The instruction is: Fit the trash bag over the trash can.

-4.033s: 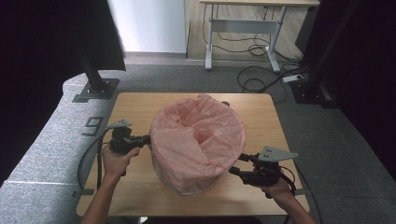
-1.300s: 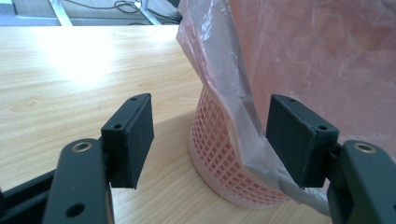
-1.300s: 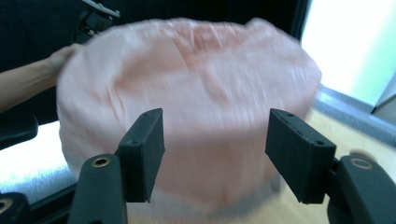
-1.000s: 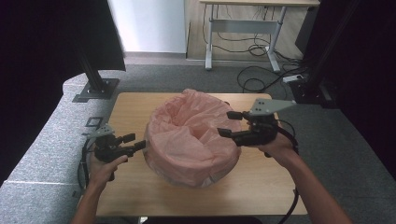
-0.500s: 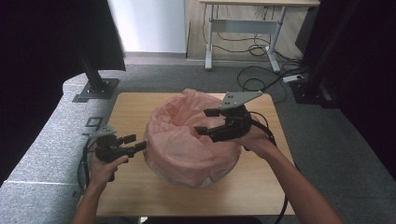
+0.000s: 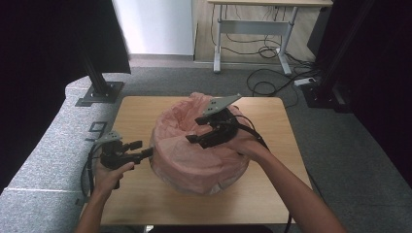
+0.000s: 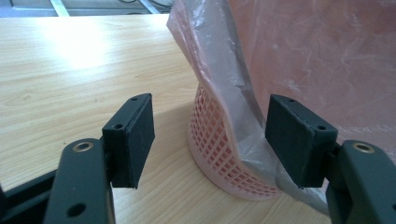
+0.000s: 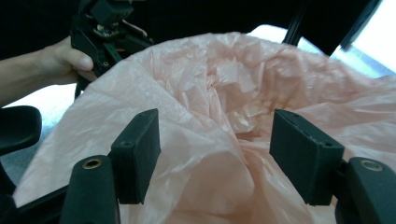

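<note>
Two grippers work a pink plastic bag (image 6: pixel 194 155) draped over a pink mesh basket (image 7: pixel 219 154) in the middle of the wooden table (image 6: pixel 272 194). From the high view, the right gripper (image 6: pixel 197 138) has swung in from the far right rim and now hangs over the bag's hollow, jaws spread wide with nothing between them. The left gripper (image 6: pixel 143 150) has kept to its spot at the basket's left side, near edge of the table, also spread and just beside the liner.

Left gripper view now: both pads stand apart, the hanging skirt of the bag and the mesh wall of the basket sit between them, and neither pad presses on the film.

Right gripper view: pads wide apart above the crumpled centre of the bag, the other hand and its gripper showing far left beyond the rim.

My read: the right hand is going in to push or tuck the liner down into the basket, while the left waits to settle the overhang.
</note>
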Motion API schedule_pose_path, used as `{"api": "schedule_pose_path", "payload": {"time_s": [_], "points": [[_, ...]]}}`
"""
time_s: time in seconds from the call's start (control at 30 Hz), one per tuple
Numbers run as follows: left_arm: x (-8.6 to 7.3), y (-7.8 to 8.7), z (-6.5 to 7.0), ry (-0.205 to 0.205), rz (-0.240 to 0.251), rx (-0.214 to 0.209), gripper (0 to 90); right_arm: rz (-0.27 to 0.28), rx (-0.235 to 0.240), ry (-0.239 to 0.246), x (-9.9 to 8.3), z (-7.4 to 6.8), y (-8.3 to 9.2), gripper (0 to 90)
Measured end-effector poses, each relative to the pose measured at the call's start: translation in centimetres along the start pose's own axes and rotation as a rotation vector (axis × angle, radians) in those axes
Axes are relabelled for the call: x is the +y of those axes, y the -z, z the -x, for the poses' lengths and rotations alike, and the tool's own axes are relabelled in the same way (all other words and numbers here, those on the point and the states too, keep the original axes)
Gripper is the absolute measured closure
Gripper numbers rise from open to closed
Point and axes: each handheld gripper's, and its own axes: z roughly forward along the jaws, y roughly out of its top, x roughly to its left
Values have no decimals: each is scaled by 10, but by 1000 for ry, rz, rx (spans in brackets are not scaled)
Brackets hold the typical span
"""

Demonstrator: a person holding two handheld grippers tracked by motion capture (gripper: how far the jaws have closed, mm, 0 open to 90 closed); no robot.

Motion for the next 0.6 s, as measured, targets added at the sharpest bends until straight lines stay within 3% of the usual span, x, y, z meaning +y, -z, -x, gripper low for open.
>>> {"api": "schedule_pose_path", "payload": {"time_s": [0.27,0.4,0.6], "points": [[0,1,-2,1,3,-6,327,-68,20,1,0,3,-26,322],[0,-1,-3,1,-4,-7,328,-89,43,-15,-2,4,-37,324],[0,2,-5,4,4,-6,329,-163,73,-49,-6,6,-53,316]]}}
